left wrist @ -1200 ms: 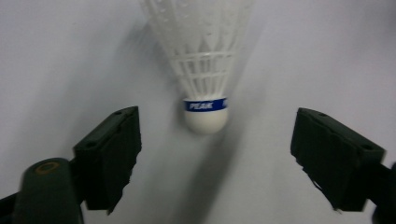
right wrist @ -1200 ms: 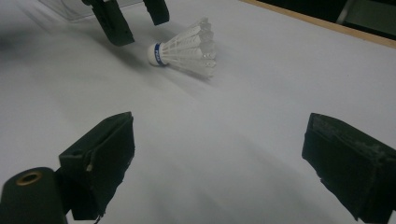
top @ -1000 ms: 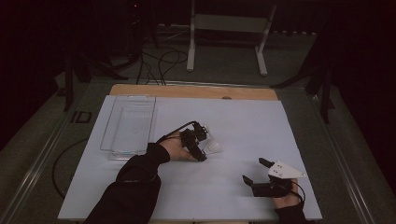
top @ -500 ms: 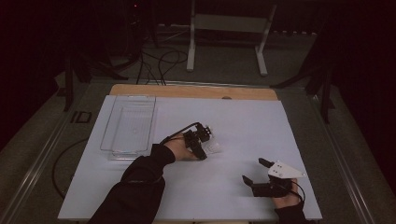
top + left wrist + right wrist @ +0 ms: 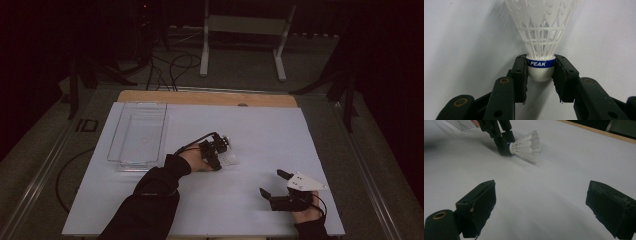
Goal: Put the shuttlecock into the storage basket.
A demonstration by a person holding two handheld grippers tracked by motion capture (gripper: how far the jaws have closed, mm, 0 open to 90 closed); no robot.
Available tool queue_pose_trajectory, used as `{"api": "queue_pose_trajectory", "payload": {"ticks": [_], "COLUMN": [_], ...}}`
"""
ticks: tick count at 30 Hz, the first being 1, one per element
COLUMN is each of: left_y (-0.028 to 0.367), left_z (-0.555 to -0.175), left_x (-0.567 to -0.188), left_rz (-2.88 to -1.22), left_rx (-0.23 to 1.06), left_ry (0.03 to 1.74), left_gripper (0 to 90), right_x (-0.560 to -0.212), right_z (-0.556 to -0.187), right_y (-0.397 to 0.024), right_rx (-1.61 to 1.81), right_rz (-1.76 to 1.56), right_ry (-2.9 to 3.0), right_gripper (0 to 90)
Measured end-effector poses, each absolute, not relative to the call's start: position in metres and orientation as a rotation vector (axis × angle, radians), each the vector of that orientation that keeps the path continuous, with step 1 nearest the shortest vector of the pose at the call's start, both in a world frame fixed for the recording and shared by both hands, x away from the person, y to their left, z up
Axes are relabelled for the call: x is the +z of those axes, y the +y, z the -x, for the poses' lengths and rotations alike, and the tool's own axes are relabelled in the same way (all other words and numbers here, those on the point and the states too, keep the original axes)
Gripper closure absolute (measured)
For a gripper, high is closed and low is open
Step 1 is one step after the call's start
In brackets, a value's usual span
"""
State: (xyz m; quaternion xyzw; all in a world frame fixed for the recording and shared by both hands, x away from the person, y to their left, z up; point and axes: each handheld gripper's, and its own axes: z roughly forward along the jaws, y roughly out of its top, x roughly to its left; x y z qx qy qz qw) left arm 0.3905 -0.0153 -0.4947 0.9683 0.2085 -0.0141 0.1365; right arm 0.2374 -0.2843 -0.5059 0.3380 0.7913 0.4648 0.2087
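- The left gripper (image 5: pixel 541 72) has just been closing its jaws, and they now pinch the white cork base of a shuttlecock (image 5: pixel 541 42), one pad on each side of its blue band.
- In the high view the shuttlecock (image 5: pixel 229 158) lies on the white table (image 5: pixel 280 135) near its centre, feathers pointing toward 3 o'clock from the left gripper (image 5: pixel 218 152).
- To do this pick well, the grip should likely stay on the firm cork and off the feather skirt, which would probably crush; a straight, gentle lift looks safest, since the rounded base could slip out.
- The right gripper (image 5: pixel 272 184) rests on the table at about 5 o'clock from the shuttlecock, well apart, its jaws spread wide and holding nothing.
- A clear plastic tray (image 5: pixel 138 135) sits at roughly 10 o'clock from the shuttlecock, near the table's left side, and appears to hold nothing.
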Motion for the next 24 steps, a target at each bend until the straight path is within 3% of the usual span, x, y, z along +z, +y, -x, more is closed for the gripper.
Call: {"api": "queue_pose_trajectory", "payload": {"ticks": [24], "left_y": [-0.012], "left_z": [-0.386], "left_x": [-0.48], "left_rz": [-2.823], "left_rx": [-0.126], "left_ry": [0.539], "left_gripper": [66.5], "right_x": [-0.506], "right_z": [-0.237], "right_y": [-0.284], "right_rx": [1.291], "right_rz": [-0.941], "right_ry": [2.2], "right_gripper": [9.1]}}
